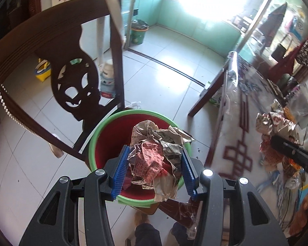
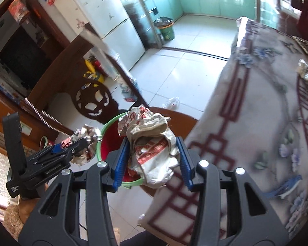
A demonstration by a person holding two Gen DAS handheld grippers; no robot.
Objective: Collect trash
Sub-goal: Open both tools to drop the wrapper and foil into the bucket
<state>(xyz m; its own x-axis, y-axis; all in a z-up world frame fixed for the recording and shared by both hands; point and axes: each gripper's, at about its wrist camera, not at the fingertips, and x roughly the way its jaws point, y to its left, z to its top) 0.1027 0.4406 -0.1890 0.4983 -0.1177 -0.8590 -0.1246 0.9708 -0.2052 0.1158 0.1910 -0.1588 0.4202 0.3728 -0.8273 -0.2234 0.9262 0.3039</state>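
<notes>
My left gripper is shut on a crumpled newspaper ball, its blue pads pressing both sides. It hangs over a red bucket with a green rim that stands on a chair seat. My right gripper is shut on a crumpled paper wrapper with red print, held just above the bucket's near edge, beside the table. In the right wrist view the left gripper shows at left with its paper ball. In the left wrist view the right gripper shows at right with its wrapper.
A dark carved wooden chair rises behind the bucket. A table with a patterned cloth runs along the right, with a crumpled scrap and a blue item on it. A green bin and a white fridge stand farther off across the tiled floor.
</notes>
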